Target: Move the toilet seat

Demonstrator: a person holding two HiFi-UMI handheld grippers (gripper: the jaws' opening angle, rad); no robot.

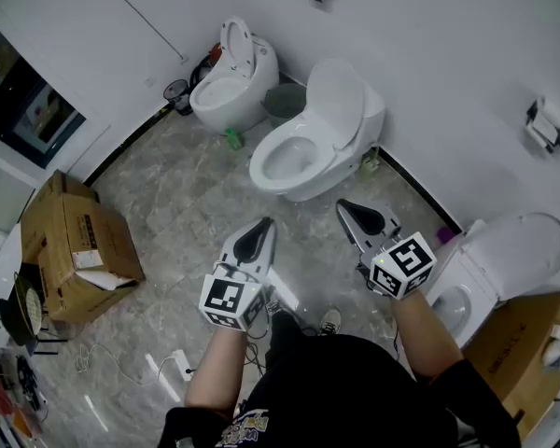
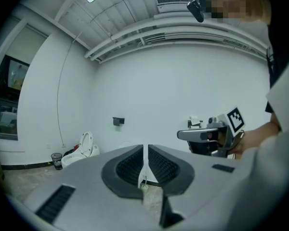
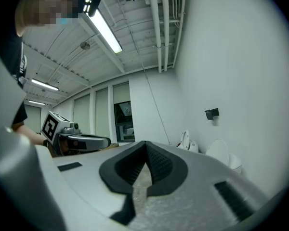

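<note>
Left tongs (image 1: 263, 224) and right tongs (image 1: 345, 207) clenched, empty, side by side, apart from everything. Toilet seat (image 1: 327, 161) on middle toilet (image 1: 303, 187) just ahead of tongs, lid (image 1: 336, 96) up near wall. Second toilet (image 1: 231, 82) back left, third toilet (image 1: 490, 259) just beside right tongs. Cardboard box (image 1: 75, 245) on floor (image 1: 177, 203), far left.

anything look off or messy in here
Nothing looks spilled or broken. Clutter only: a small green object sits on the floor between the corner toilet and the middle toilet, an opened cardboard box stands at the left, and a white power strip with its cable lies loose by the person's feet.
</note>
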